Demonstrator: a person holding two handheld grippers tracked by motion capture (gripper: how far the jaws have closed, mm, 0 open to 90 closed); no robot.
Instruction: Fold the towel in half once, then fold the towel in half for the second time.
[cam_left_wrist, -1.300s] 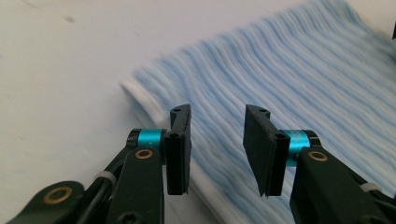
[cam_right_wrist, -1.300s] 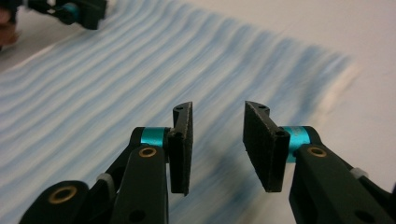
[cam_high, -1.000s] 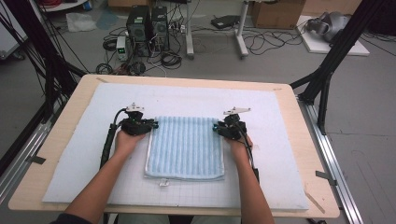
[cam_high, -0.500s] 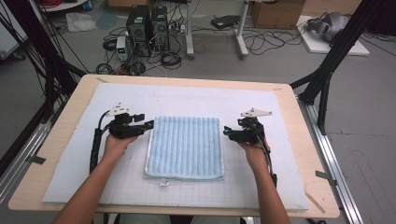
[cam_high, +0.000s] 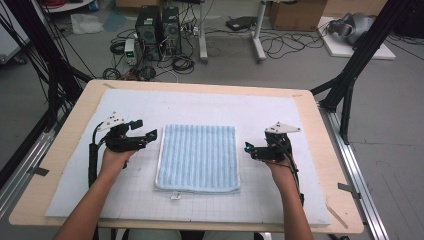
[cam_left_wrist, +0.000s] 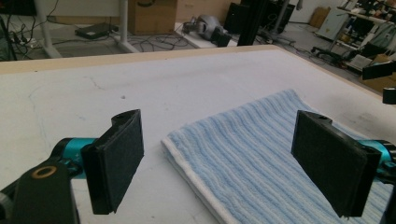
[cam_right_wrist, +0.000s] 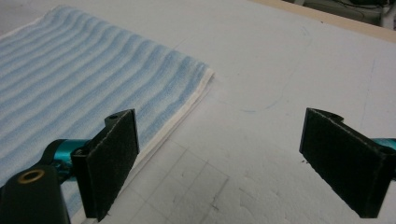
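A light blue striped towel lies folded flat in the middle of the white mat, with a small tag at its near edge. My left gripper hovers just off the towel's far left corner. Its jaws have just been opening and stand wide with nothing between them. My right gripper hangs to the right of the towel's right edge, also just opened and empty. In the left gripper view the gripper looks over the towel. In the right gripper view the gripper frames bare mat beside the towel.
A white gridded mat covers most of the wooden table. Black frame posts rise at both sides. Computers and cables lie on the floor beyond the far edge.
Both grippers were at the towel's far corners; they have since drawn outward to either side and lifted a little, with their jaws opened. The towel lies where it was.
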